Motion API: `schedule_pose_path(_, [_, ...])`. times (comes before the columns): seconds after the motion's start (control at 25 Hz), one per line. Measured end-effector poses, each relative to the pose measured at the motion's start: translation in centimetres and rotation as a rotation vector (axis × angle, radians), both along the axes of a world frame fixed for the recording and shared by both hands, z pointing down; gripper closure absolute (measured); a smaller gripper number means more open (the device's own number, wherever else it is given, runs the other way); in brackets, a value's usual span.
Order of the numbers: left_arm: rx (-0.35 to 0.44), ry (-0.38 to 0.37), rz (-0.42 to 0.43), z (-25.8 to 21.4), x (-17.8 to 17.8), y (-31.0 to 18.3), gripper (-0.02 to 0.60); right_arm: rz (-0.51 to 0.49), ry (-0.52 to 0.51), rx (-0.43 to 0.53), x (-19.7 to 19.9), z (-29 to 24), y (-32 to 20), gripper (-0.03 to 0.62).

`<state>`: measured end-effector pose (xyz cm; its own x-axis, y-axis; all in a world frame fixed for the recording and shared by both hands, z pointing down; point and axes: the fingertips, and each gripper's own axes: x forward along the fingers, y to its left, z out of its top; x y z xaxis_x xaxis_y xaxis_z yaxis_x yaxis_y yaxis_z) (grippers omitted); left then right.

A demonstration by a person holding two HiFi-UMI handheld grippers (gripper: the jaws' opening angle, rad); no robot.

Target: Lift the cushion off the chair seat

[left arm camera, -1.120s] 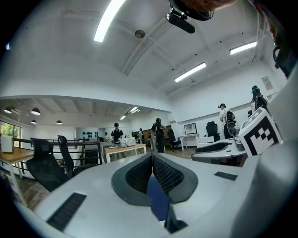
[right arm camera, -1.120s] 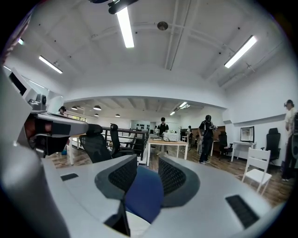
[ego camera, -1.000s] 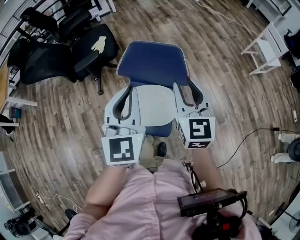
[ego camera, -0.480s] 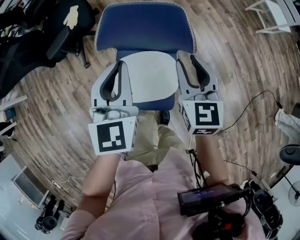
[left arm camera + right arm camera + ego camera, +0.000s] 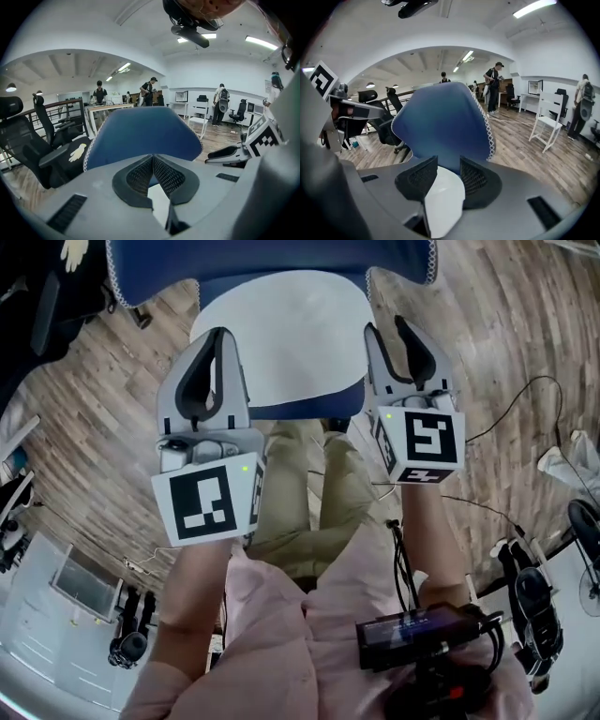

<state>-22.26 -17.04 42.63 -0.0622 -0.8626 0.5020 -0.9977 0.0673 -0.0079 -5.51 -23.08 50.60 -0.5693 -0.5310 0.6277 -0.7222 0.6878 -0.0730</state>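
Observation:
A pale grey-white cushion point(image 5: 281, 334) lies on the seat of a blue chair point(image 5: 272, 259). My left gripper point(image 5: 217, 336) is at the cushion's left edge. In the left gripper view its jaws point(image 5: 152, 158) are shut, tips touching, with a sliver of the cushion point(image 5: 158, 199) showing under them and the blue chair back point(image 5: 140, 136) behind. My right gripper point(image 5: 389, 329) is at the cushion's right edge and stands open. In the right gripper view point(image 5: 449, 171) the cushion's rim point(image 5: 443, 197) lies between the two pads, in front of the blue back point(image 5: 440, 126).
The person's legs point(image 5: 300, 484) stand right against the seat's front. Black office chairs point(image 5: 33, 150) are to the left, and a white chair point(image 5: 546, 122) to the right. A cable point(image 5: 506, 399) runs over the wooden floor. Several people stand at desks far behind.
Both grippers have come forward and down to the seat, from in front of the chair to either side of the cushion. The chair has grown larger in the head view.

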Motion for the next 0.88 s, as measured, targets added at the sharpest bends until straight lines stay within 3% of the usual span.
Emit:
schedule_pose_path(0.36, [-0.104, 0.03, 0.034, 8.6, 1.0, 1.1, 0.568, 0.048, 0.061, -0.102, 2.1, 10.4, 1.8, 0.43])
schedule_pose_path(0.88, [-0.182, 0.065, 0.067, 15.3, 1.6, 2.3, 0.567, 0.131, 0.069, -0.262, 5.0, 20.3, 3.9, 0.368])
